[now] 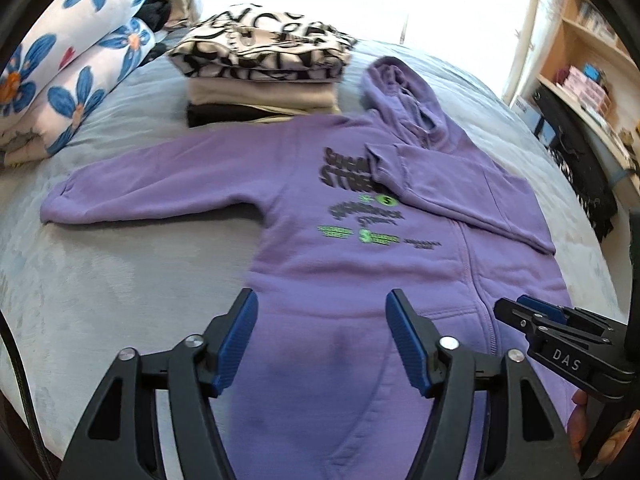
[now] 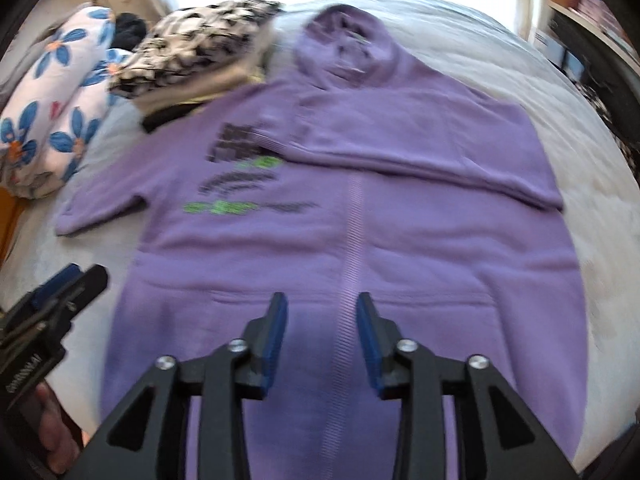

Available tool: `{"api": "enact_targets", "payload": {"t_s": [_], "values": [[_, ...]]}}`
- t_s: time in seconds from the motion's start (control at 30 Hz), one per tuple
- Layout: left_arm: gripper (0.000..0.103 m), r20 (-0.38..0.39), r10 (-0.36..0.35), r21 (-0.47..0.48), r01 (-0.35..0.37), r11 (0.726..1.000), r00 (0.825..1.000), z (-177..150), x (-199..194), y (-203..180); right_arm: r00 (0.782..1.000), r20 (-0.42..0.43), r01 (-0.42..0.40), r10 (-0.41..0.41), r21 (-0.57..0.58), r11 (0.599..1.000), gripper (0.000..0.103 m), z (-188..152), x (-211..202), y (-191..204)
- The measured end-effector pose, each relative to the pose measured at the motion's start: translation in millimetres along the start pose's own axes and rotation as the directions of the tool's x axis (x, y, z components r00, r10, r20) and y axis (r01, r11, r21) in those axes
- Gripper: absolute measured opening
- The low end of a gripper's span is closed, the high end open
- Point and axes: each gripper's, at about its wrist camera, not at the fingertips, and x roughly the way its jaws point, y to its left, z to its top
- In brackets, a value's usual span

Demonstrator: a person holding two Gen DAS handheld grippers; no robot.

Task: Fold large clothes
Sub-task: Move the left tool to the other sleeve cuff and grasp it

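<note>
Our left gripper (image 1: 322, 338) and right gripper (image 2: 322, 338): both spread, empty.
Purple hoodie (image 1: 360, 280) lies lengthwise, hood (image 1: 400, 88) pointing away from us.

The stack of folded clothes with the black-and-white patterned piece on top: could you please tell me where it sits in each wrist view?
Left wrist view: stack of folded clothes, upper centre, left of the hood.
Right wrist view: upper left.
Shared landmark: the purple hoodie's hood.
</note>
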Motion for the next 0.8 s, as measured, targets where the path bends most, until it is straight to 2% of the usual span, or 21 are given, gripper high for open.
{"api": "enact_targets", "payload": {"t_s": [0.07,0.3,0.5,0.67,0.8], "values": [[0.071,0.011,-0.002,-0.033,0.002,0.999,1.0,2,-1,17,0.999,0.024,-0.021,0.022,-0.027,0.999,0.047,6,-1,16],[0.071,0.027,0.037,-0.154,-0.032,0.988,0.999,12,1,78,0.994,0.07,-0.069,0.078,-0.121,0.99,0.047,34,2,72],[0.071,0.032,0.049,-0.246,-0.04,0.968,0.998,19,7,129,0.992,0.09,-0.066,0.083,-0.175,0.982,0.047,57,12,106],[0.071,-0.002,0.001,-0.322,-0.002,0.947,1.0,20,23,172,0.991,0.109,-0.047,0.072,-0.209,0.977,0.047,70,24,127],[0.071,-0.03,-0.067,-0.402,0.049,0.914,0.997,16,44,208,0.991,0.12,-0.026,0.055,-0.232,0.972,0.047,74,35,139]]}}
